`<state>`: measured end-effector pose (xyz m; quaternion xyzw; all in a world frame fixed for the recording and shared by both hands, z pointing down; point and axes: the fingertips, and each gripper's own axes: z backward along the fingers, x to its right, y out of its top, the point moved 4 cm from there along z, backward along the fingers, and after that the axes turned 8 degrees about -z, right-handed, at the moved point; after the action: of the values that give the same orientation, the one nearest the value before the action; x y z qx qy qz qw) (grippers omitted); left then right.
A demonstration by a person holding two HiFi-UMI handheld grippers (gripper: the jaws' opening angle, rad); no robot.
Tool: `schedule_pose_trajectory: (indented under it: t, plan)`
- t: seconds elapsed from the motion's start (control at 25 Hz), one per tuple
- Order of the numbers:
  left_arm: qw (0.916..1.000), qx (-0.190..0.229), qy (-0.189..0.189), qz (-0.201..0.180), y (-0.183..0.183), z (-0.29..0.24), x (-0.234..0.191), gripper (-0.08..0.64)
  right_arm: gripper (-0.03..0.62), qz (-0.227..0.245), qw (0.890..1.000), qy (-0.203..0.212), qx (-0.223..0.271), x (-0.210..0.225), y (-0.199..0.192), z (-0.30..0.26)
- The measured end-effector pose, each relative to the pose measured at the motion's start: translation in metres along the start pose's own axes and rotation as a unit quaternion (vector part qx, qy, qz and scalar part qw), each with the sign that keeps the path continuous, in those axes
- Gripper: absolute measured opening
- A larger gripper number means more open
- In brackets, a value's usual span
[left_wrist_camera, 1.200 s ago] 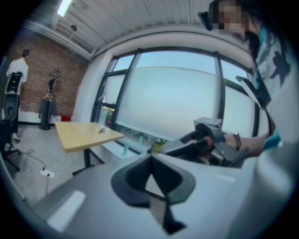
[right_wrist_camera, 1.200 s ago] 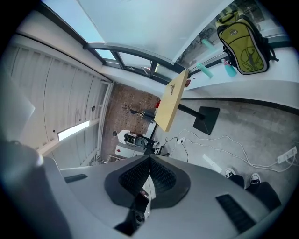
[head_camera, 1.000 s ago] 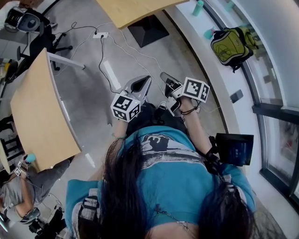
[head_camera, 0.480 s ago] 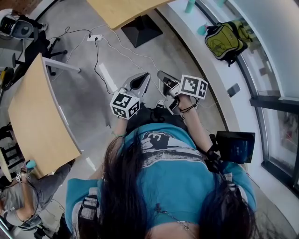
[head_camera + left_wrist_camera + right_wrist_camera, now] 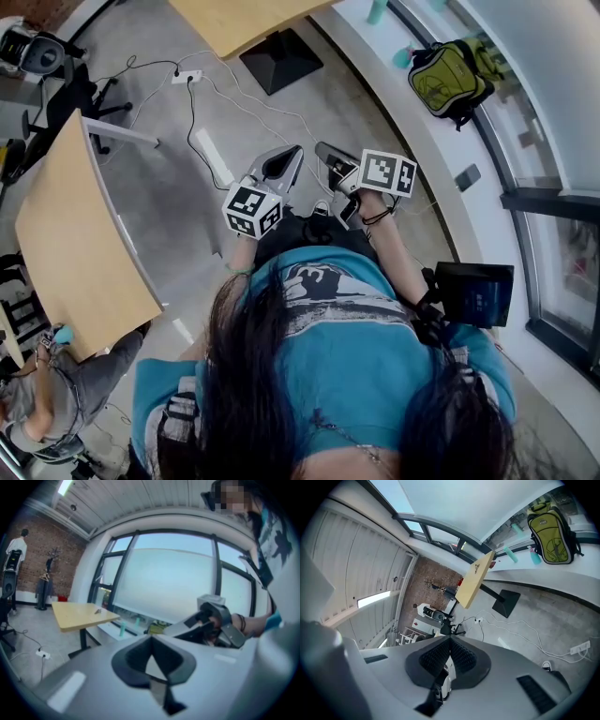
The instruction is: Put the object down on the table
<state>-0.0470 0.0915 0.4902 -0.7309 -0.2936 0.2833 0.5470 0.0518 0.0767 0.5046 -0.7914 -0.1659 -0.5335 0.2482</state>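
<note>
Both grippers are held close together in the air in front of the person's chest, over the grey floor. My left gripper has its dark pads pressed together with nothing between them. Just right of it, my right gripper is also shut, its ribbed pads meeting with nothing held. The left gripper view catches the right gripper in the person's hand. No loose object shows in either pair of jaws. A wooden table stands at the left, and a second wooden table at the top.
A green backpack and teal bottles sit on the window ledge at the upper right. Cables and a power strip lie on the floor ahead. Another person sits at the lower left. A dark tablet hangs by the right elbow.
The two grippers keep their place side by side and stay shut. The view has drifted a little, so the tables and backpack sit slightly further up and left.
</note>
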Motion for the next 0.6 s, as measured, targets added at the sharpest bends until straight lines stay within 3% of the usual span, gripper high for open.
schedule_pose_trajectory:
  t: [0.6]
  plan:
    - [1.0000, 0.002, 0.003, -0.002, 0.0001, 0.0030, -0.0003, 0.003, 0.012, 0.017, 1.000, -0.006, -0.011, -0.0020, -0.0043, -0.0031]
